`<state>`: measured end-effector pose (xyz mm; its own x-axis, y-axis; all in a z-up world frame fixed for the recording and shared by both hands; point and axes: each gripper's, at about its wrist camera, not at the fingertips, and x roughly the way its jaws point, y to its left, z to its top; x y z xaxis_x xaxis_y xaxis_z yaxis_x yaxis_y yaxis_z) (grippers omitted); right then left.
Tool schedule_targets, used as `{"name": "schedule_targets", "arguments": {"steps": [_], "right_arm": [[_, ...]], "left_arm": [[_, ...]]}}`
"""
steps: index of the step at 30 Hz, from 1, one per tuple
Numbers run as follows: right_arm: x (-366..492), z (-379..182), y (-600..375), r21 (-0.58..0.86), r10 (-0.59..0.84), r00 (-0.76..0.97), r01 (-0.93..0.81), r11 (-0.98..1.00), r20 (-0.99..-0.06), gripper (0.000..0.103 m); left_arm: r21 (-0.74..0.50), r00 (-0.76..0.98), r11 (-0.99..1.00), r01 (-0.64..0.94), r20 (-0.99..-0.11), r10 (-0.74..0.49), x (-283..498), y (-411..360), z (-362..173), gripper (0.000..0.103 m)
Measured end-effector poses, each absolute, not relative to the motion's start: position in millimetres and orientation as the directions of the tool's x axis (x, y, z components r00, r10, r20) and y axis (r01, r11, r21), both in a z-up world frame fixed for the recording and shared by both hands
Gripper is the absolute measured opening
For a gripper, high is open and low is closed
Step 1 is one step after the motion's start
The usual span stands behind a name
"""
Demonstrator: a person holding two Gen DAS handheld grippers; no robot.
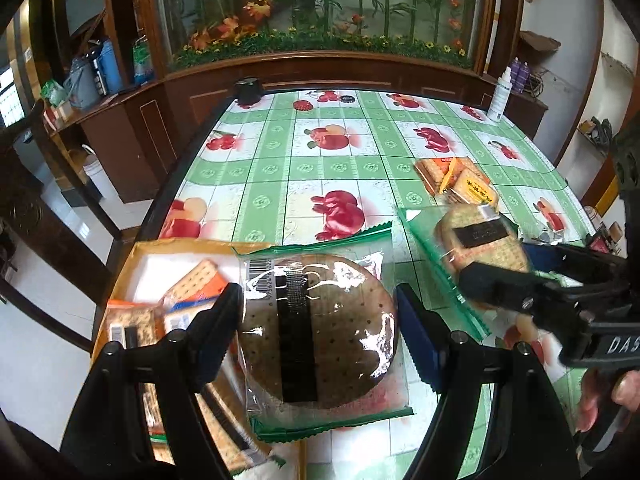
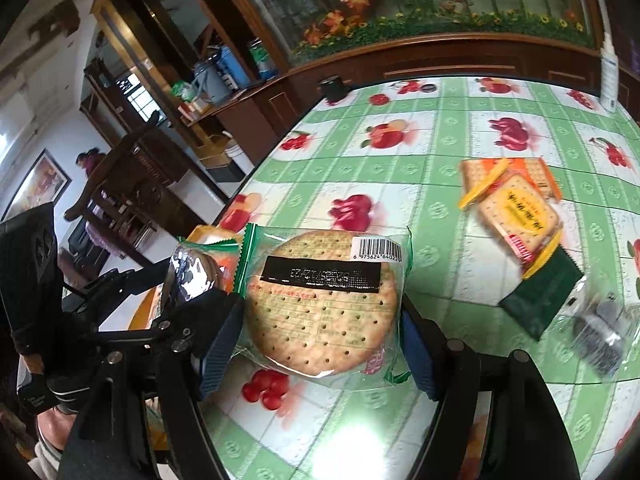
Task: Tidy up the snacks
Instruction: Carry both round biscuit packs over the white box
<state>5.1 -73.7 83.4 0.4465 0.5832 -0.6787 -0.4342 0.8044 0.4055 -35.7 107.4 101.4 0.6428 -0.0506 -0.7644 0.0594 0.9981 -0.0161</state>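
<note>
Left tongs (image 1: 318, 334) pinch a round, dark-looking cracker packet (image 1: 320, 328) by its two sides; its wrapper is clear with green zigzag ends, a black strip runs down its middle, a barcode sits at one corner, and it is held partly above an open cardboard box (image 1: 128, 264); square cracker packs (image 1: 192, 284) with orange print lie inside that box. Right tongs (image 2: 320, 324) likewise pinch a round, pale cracker packet (image 2: 324, 304) across its width, above the table (image 2: 440, 128); small holes dot the biscuit, printed text shows through the clear film, a black band crosses its upper part, and a barcode sits at its upper right. Beyond, a small pile of square cracker packets (image 2: 516, 204) in yellow and orange wrappers lies on the green fruit-patterned cloth; a dark green wrapper (image 2: 536, 300) lies just beside it, blurred. Farther off, at the table's far edge, stand a white bottle (image 1: 502, 96) and a black cup-like object (image 1: 248, 90).
</note>
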Motion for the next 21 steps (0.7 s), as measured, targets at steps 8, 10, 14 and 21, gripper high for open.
{"name": "schedule_targets", "arguments": {"steps": [8,10,14,21], "right_arm": [[-7.7,84.3,-40.9,0.398,0.610,0.408,-0.494,0.773,-0.680,0.074],[-9.2,84.7,-32.0,0.397,0.617,0.399,-0.507,0.765,-0.678,0.074],[-11.6,83.3,-11.8,0.394,0.631,0.371,-0.540,0.743,-0.681,0.074],[-17.4,81.4,19.7,0.384,0.645,0.326,-0.591,0.709,-0.691,0.074]], "left_arm": [[-0.041,0.660,0.999,0.000,-0.751,-0.030,-62.2,147.0,105.6,0.077],[-0.047,0.663,0.999,-0.025,-0.749,-0.019,-69.3,160.2,105.6,0.077],[-0.057,0.664,0.997,-0.060,-0.748,-0.003,-82.9,179.9,104.1,0.077],[-0.059,0.661,0.994,-0.095,-0.750,0.018,-105.6,203.2,100.3,0.077]]}}
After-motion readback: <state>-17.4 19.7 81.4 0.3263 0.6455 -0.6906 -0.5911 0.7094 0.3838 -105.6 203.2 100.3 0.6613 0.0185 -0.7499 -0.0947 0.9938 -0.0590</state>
